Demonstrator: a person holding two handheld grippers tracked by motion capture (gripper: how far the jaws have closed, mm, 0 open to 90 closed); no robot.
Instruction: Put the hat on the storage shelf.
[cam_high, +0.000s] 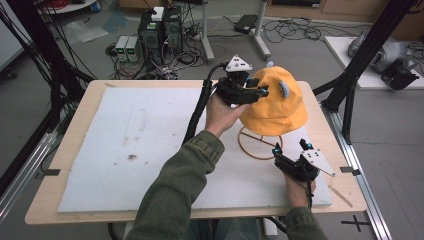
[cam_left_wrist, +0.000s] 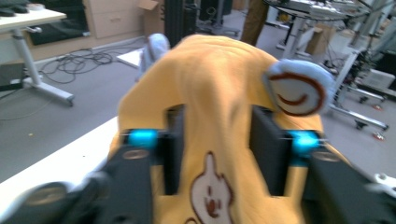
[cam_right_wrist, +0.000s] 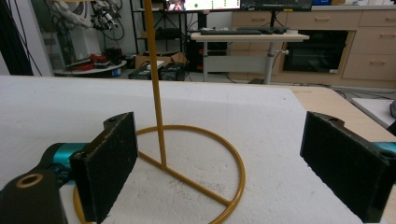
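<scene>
An orange-yellow hat (cam_high: 277, 107) with pale blue ears sits on top of a gold wire stand (cam_high: 257, 146) at the table's far right. My left gripper (cam_high: 261, 92) reaches into the hat's left side. In the left gripper view a fold of the hat (cam_left_wrist: 217, 84), with a cartoon patch on it, lies between the parted jaws of the left gripper (cam_left_wrist: 217, 140). My right gripper (cam_high: 289, 148) rests low on the board just right of the stand's ring. Its jaws stand wide in the right gripper view (cam_right_wrist: 219, 163), with the stand's pole and ring (cam_right_wrist: 159, 140) ahead and nothing gripped.
A white foam board (cam_high: 140, 140) covers most of the wooden table (cam_high: 75, 115). Black frame posts (cam_high: 350, 85) rise at the table's right. Computers and cables (cam_high: 160, 35) lie on the floor beyond the far edge.
</scene>
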